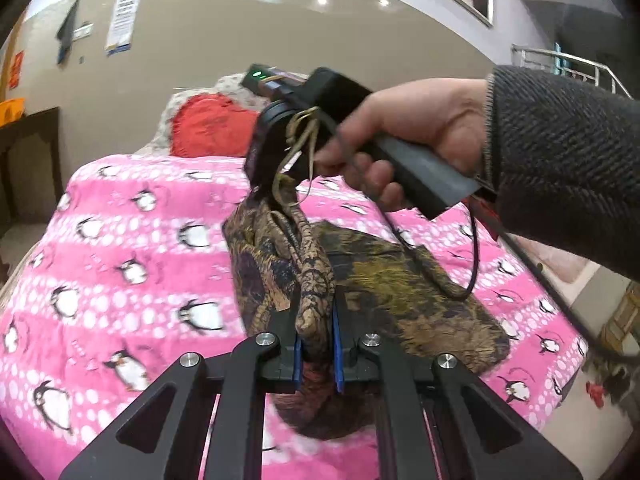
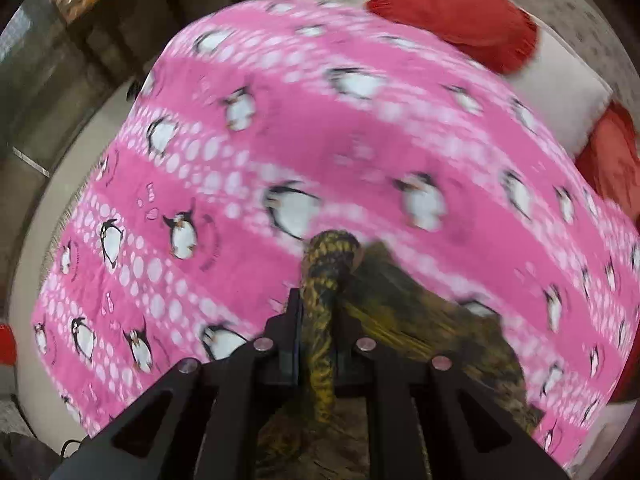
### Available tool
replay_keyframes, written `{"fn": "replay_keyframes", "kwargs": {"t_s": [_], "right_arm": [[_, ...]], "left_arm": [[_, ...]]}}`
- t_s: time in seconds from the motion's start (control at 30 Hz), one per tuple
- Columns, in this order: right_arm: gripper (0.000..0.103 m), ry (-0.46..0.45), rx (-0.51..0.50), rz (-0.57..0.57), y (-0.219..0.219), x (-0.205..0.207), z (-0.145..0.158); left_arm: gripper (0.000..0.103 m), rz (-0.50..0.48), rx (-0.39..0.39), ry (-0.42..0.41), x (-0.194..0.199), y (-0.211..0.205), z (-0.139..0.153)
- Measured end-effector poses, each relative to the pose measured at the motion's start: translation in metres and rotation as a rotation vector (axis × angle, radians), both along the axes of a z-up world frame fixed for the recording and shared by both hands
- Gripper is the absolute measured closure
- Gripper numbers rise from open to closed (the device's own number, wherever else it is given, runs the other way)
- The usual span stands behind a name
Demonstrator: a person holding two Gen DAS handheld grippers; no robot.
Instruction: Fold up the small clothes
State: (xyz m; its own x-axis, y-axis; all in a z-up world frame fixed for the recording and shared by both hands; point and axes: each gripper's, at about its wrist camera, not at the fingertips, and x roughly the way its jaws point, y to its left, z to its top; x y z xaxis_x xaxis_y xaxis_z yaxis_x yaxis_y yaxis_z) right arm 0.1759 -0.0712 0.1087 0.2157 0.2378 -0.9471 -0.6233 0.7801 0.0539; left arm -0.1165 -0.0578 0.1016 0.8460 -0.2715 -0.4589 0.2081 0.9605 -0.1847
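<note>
Left tool (image 1: pixel 317 344), blue pads drawn together on a bunched fold of the brown-and-yellow patterned garment (image 1: pixel 400 280), which is lifted clear of the bed at that point. Right tool (image 2: pixel 318 320), tilted steeply downward, jaws nearly closed and pinching a twisted, rope-like bunch of the same garment; no earlier view is given for comparison. In the left wrist view the right hand (image 1: pixel 412 128), in a dark knitted sleeve (image 1: pixel 560 160), grips the right tool's handle, with strands of the cloth trailing from its fingers. The rest of the garment lies spread on the pink penguin-print blanket (image 1: pixel 120 240) that covers the bed, towards the bed's right-hand edge as seen from the left tool and roughly midway along its length. A red cushion (image 1: pixel 208 128) rests at the head of the bed, well apart from the garment. The right wrist view is motion-blurred, so fine detail of the cloth there cannot be told.
</note>
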Motion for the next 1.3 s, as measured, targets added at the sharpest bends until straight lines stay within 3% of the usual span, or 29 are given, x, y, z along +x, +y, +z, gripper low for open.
{"fn": "replay_keyframes", "kwargs": {"t_s": [0.17,0.43,0.67,0.73,0.8,0.87,0.97,1.07,1.17,1.23,1.3], "right_arm": [[0.093,0.018,0.096,-0.096,-0.075,0.026,0.009],[0.094,0.031,0.145,-0.171,-0.180,0.039,0.002],[0.094,0.074,0.186,-0.225,-0.254,0.050,-0.030],[0.092,0.102,0.193,-0.241,-0.263,0.052,-0.052],[0.086,0.131,0.193,-0.258,-0.272,0.052,-0.081],[0.076,0.116,0.276,-0.294,-0.285,0.049,-0.093],[0.072,0.107,0.335,-0.338,-0.301,0.042,-0.086],[0.072,-0.011,0.321,-0.336,-0.315,0.016,-0.053],[0.067,-0.140,0.341,-0.215,-0.310,-0.034,-0.012],[0.055,-0.184,0.360,-0.085,-0.293,-0.073,0.003],[0.054,-0.204,0.345,0.065,-0.269,-0.118,0.002]], "left_arm": [[0.103,-0.096,0.057,0.007,0.012,-0.048,0.008],[0.103,-0.253,0.123,0.019,0.030,-0.140,0.011],[0.103,-0.351,0.180,0.098,0.046,-0.196,-0.023],[0.103,-0.377,0.189,0.178,0.052,-0.205,-0.044],[0.103,-0.399,0.184,0.242,0.055,-0.207,-0.060],[0.103,-0.418,0.183,0.261,0.050,-0.206,-0.064],[0.103,-0.438,0.133,0.267,0.038,-0.186,-0.046],[0.103,-0.372,0.065,0.205,0.022,-0.140,-0.022],[0.099,-0.212,0.042,0.171,0.022,-0.091,-0.017],[0.100,-0.147,0.004,0.246,0.034,-0.069,-0.033],[0.103,-0.142,-0.033,0.333,0.043,-0.064,-0.056]]}}
